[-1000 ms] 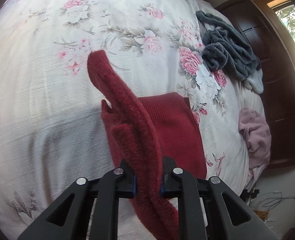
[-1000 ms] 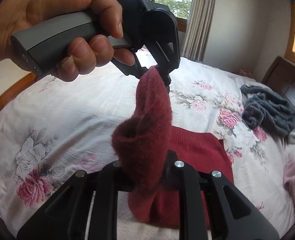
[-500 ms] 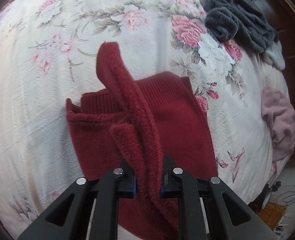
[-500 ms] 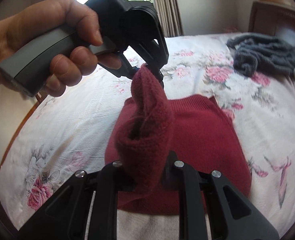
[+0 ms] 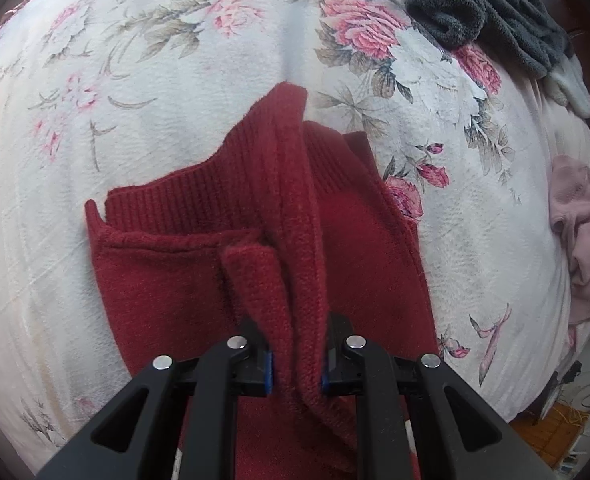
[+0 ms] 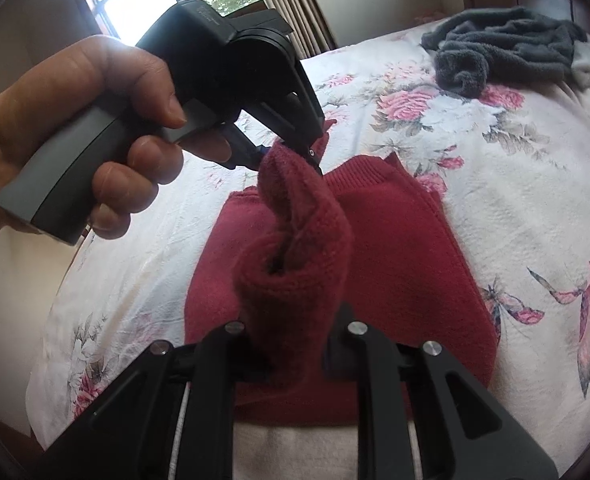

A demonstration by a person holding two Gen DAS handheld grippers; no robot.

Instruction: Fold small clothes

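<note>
Left wrist view: the left gripper point(image 5: 295, 364) sits at lower centre, its jaws pinching a raised fold of the red knit garment point(image 5: 199, 264).
Garment position: its body lies flat on the floral bedspread point(image 5: 143, 92), mid-frame, with the ribbed hem toward the top.
Right wrist view: the right gripper point(image 6: 295, 356) at lower centre is pressed onto a bunched roll of the same red fabric.
Hand: a hand point(image 6: 75, 136) at upper left grips the other tool's grey handle.
Other clothes: a grey fleece pile point(image 6: 503, 46) lies at upper right; a pink garment point(image 5: 579, 232) lies at the right edge.
</note>
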